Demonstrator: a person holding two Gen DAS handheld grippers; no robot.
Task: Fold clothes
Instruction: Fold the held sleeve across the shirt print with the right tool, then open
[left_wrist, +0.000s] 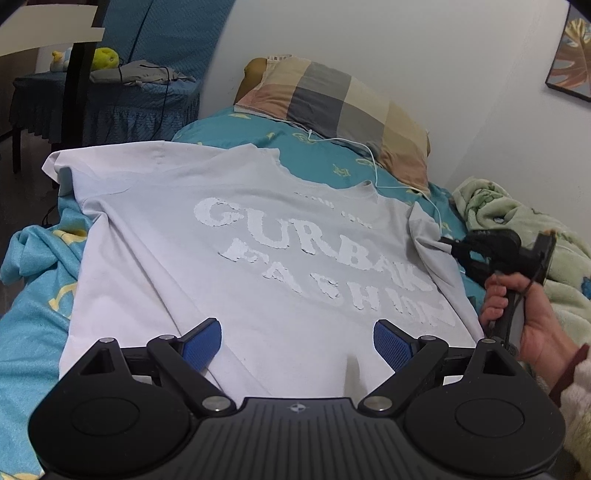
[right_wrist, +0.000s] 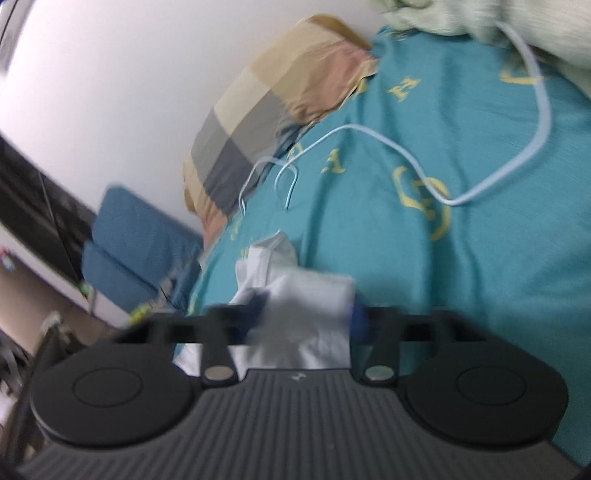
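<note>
A light grey T-shirt (left_wrist: 229, 258) with white lettering lies spread face up on the teal bedsheet (left_wrist: 325, 147). My left gripper (left_wrist: 297, 345) is open and empty, its blue pads (left_wrist: 201, 345) hovering over the shirt's lower hem. My right gripper (left_wrist: 448, 243) is at the shirt's right sleeve (left_wrist: 424, 236). In the blurred right wrist view the sleeve cloth (right_wrist: 310, 306) lies between the right gripper's (right_wrist: 308, 314) fingers, which stand some way apart; whether they grip it I cannot tell.
A checked pillow (left_wrist: 332, 107) lies at the head of the bed by the white wall. A white cable (left_wrist: 369, 155) runs across the sheet. A pale green blanket (left_wrist: 517, 229) is bunched at the right. A blue covered chair (left_wrist: 122, 96) stands at the far left.
</note>
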